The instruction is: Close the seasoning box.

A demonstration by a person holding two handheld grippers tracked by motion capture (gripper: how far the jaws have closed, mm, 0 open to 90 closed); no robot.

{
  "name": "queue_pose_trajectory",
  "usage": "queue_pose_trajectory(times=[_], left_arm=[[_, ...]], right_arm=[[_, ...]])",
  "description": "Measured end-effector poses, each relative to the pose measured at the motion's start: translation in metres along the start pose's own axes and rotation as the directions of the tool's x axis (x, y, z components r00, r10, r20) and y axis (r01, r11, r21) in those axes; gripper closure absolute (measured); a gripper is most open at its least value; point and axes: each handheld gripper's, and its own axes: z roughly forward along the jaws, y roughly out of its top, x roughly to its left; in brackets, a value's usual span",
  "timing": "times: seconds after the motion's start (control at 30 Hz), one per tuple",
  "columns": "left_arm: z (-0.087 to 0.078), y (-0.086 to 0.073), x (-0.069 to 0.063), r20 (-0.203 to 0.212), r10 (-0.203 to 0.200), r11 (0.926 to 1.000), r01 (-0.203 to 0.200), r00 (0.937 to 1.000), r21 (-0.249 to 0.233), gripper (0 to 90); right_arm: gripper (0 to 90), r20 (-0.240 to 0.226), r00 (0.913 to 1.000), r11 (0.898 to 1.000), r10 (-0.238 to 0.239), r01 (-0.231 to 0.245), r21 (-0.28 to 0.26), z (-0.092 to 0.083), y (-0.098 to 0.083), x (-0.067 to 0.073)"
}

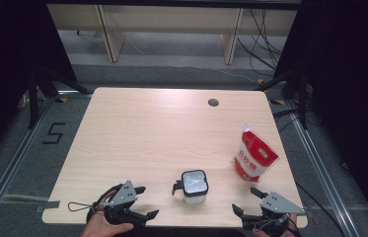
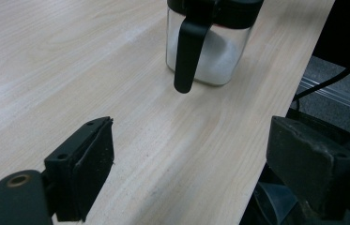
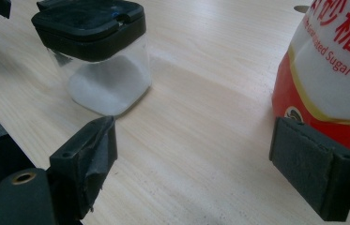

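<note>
A small clear jar (image 1: 194,186) with a black lid and a black side handle holds white granules and stands near the table's front edge. A red and white bag of sugar (image 1: 254,158) stands upright to its right. My left gripper (image 1: 148,201) is open just left of the jar, nothing between its jaws; in the left gripper view the jar (image 2: 210,51) is ahead of the left gripper (image 2: 189,140). My right gripper (image 1: 244,199) is open in front of the bag. The right gripper view has the jar (image 3: 102,70) at left and the bag (image 3: 332,70) at right, beyond the right gripper (image 3: 194,136).
The light wooden table (image 1: 162,128) has a round cable hole (image 1: 213,102) near its far edge. Dark floor with metal rails surrounds it, and wooden furniture legs stand beyond. Cables trail at the right.
</note>
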Motion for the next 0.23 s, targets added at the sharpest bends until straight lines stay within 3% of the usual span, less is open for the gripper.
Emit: queue_pose_trajectory(times=[0.17, 0.2, 0.23], left_arm=[[0.0012, -0.0046, 0.0001, -0.017, 0.040, 0.9985, -0.039, 0.9991, 0.039, 15.2], [0.0022, -0.0053, -0.0013, -0.011, 0.027, 0.9991, -0.026, 0.9996, 0.035, 15.1], [0.0027, -0.0057, -0.0017, -0.010, 0.029, 0.9989, -0.029, 0.9995, 0.037, 15.1]], right_arm=[[16.3, 0.000, 0.9999, 1.000, -0.012, 0.012, 0.022, -0.0001, -0.0002, -0.0011], [16.3, -0.004, 1.0000, 1.000, 0.001, 0.000, 0.018, 0.0011, -0.0010, 0.0002], [16.2, 0.002, 0.9992, 0.999, -0.040, 0.040, 0.012, 0.0019, -0.0008, -0.0017]])
